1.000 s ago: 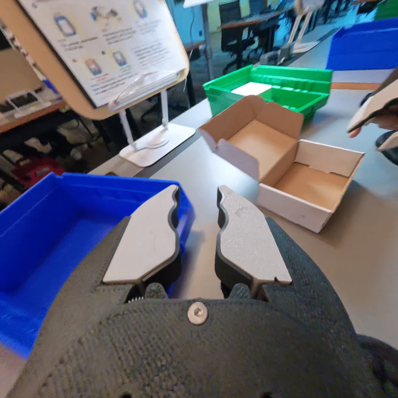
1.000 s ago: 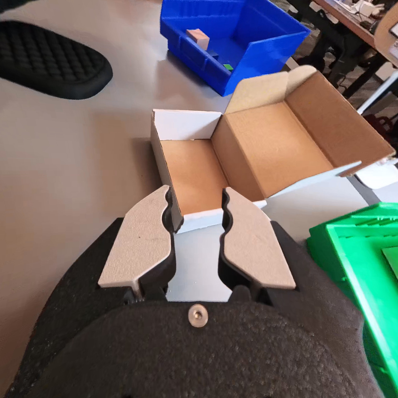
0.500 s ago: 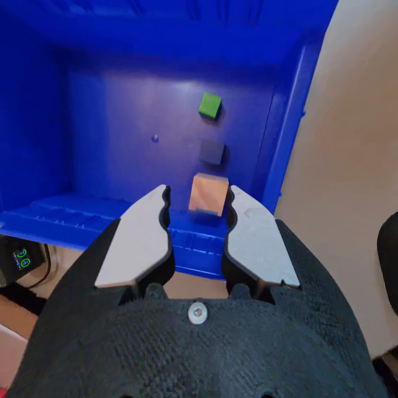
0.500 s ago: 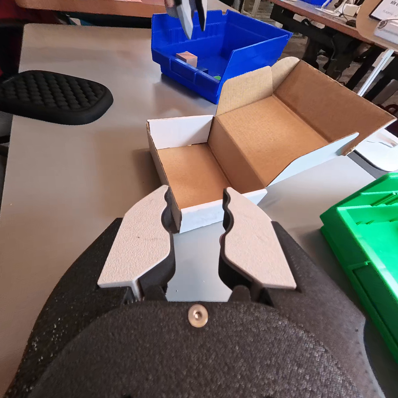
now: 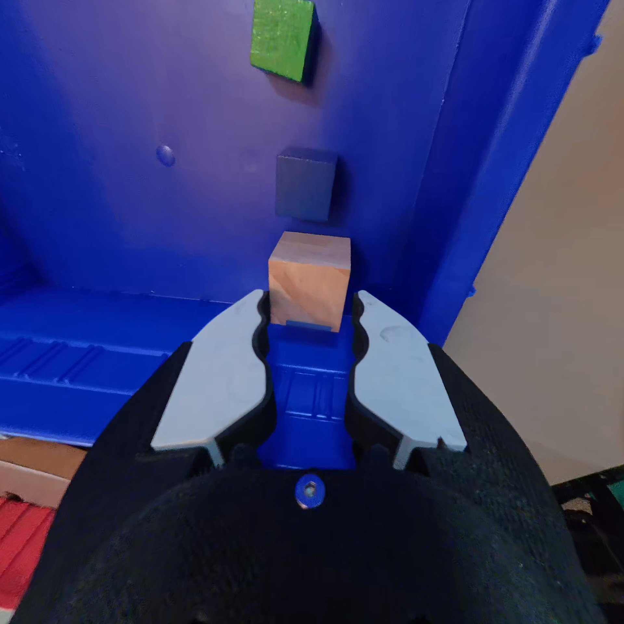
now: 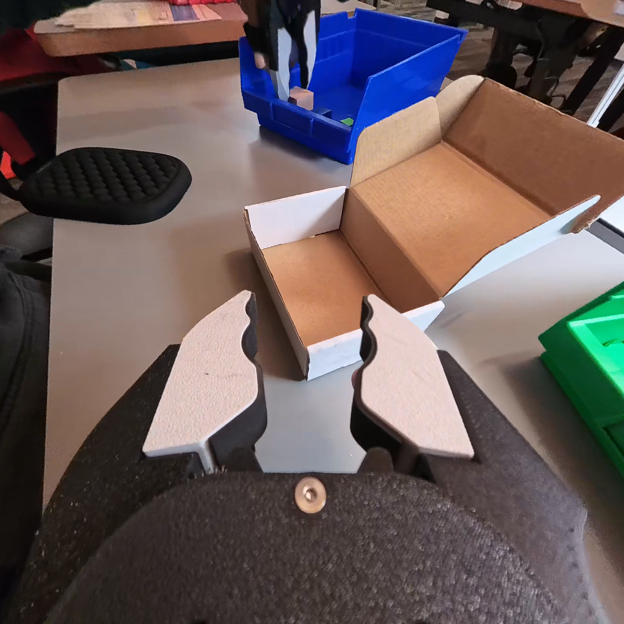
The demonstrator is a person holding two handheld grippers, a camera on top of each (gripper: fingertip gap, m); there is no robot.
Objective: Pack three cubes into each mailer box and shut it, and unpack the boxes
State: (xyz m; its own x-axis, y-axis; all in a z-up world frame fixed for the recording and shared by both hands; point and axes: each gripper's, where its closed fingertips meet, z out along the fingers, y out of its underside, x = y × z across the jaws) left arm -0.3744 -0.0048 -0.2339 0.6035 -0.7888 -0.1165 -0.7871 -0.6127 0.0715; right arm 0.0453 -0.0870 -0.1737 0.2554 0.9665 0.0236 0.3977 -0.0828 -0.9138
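Observation:
My left gripper [image 5: 309, 299] is open inside the blue bin [image 5: 101, 169], its fingertips on either side of a plain wooden cube [image 5: 309, 277] that rests on the bin floor. A dark blue cube [image 5: 304, 184] and a green cube [image 5: 282, 39] lie farther along the floor. In the right wrist view the left gripper [image 6: 290, 84] reaches down into the blue bin [image 6: 388, 67] at the wooden cube [image 6: 301, 96]. My right gripper [image 6: 307, 300] is open and empty, just in front of the open, empty mailer box [image 6: 297, 219], whose lid [image 6: 456, 202] is folded back.
A green bin [image 6: 591, 364] stands at the right edge of the grey table [image 6: 135, 270]. A black textured pad [image 6: 101, 184] lies at the left. A person's dark sleeve shows at the far left edge [image 6: 20, 337]. Other desks stand behind the table. One gripper's finger ends stand about 45 cm off the other's. The dark blue cube [image 5: 304, 184] lies around 6 cm away from my left fingertips.
My left gripper swung from the table view down into the blue bin and closed in on the wooden cube. My right gripper pulled back and rose a little from the mailer box.

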